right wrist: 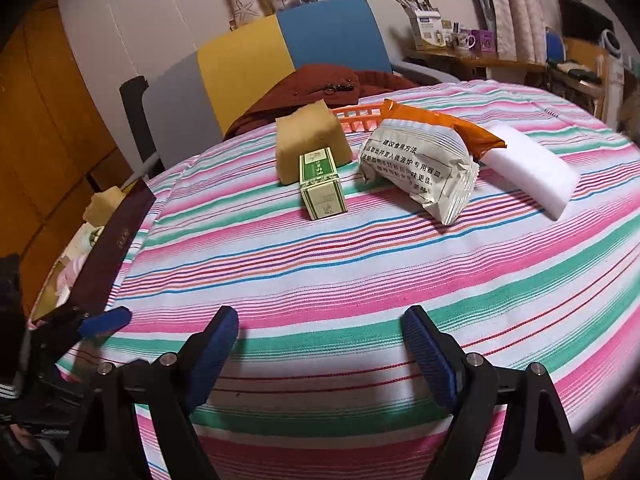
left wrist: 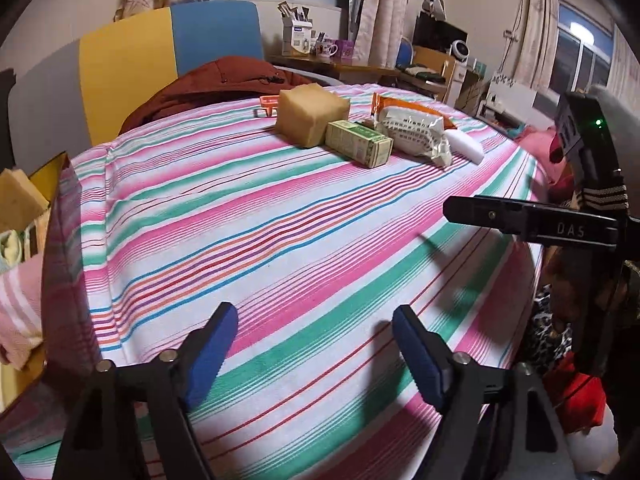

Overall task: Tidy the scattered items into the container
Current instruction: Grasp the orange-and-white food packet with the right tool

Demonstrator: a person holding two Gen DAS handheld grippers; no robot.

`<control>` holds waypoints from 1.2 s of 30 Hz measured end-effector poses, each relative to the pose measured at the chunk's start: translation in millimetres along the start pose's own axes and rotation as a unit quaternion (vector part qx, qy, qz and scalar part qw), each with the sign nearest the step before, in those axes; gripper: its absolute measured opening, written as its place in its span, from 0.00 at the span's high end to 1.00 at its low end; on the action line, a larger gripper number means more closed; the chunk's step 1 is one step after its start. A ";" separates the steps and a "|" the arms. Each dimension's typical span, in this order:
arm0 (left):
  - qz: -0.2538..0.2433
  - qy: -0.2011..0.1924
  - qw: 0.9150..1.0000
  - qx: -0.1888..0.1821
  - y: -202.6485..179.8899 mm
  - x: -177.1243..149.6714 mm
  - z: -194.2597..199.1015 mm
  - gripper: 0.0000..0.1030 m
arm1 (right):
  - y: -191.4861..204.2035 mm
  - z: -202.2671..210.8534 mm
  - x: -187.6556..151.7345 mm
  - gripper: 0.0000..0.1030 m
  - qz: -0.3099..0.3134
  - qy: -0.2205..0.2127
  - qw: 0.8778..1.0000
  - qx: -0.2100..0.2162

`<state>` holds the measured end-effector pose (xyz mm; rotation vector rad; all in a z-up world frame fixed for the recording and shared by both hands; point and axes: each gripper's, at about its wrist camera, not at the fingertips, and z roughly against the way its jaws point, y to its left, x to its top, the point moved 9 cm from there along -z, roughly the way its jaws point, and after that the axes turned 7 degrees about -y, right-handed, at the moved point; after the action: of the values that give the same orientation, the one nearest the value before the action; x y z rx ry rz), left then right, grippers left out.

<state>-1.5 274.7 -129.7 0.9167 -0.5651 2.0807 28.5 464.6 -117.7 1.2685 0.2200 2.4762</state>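
1. The left gripper [left wrist: 312, 344] has its blue pads spread wide, with nothing between them; it hangs over bare striped cloth near the table's near edge.
2. The right gripper [right wrist: 320, 346] likewise stands spread and empty, over the cloth by the near edge, pointing toward the cluster of items.
3. In the left wrist view, the right gripper's black body and one finger reach in from the right edge of the table [left wrist: 280, 240].
4. In the right wrist view, a blue pad of the left gripper shows at the table's left edge, just beside the container [right wrist: 116, 240].
5. The container sits off the left edge of the table; a tan sponge piece and pale cloths lie inside it.
6. The remaining items lie grouped toward the far edge. A tan sponge block [right wrist: 310, 140] stands at the left of the group, with a green box [right wrist: 322, 188] touching its front.
7. Right of the box lies a cream packet [right wrist: 420, 172] with printed text, resting against an orange packet [right wrist: 444, 122] behind it.
8. A white foam block [right wrist: 532, 168] lies at the right of the group, just beside the packets.
9. An orange basket [right wrist: 358, 118] peeks out behind the sponge block, at the far edge.
10. A brown jacket [left wrist: 224, 84] lies over the far edge, before a yellow-and-blue chair [left wrist: 168, 52].
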 end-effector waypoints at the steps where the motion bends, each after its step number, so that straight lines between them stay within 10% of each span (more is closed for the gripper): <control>1: -0.003 -0.002 1.000 0.002 -0.7 -0.5 -0.5 0.21 | -1.0 1.2 0.9 0.20 -0.002 0.000 1.000 0.003; 12: -0.019 -0.020 1.000 0.008 -4.0 -1.3 -0.7 0.17 | -9.0 11.9 66.6 0.30 0.104 -0.012 0.993 -0.053; 20: -0.020 -0.027 0.999 0.009 -3.8 -1.8 0.0 0.16 | -28.3 -6.3 120.8 0.03 0.220 0.056 0.970 -0.086; 32: -0.018 -0.029 0.999 0.009 -3.8 -1.6 1.2 0.16 | -40.0 -68.7 106.3 0.03 0.333 0.134 0.925 -0.125; 36: -0.019 -0.030 0.999 0.010 -4.3 -1.6 1.2 0.16 | -46.9 -78.6 99.7 0.17 0.367 0.141 0.909 -0.137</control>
<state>3.0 275.8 -129.8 0.9973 -0.5541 2.0340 -77.9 547.0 -102.3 0.9775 -0.6390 3.1561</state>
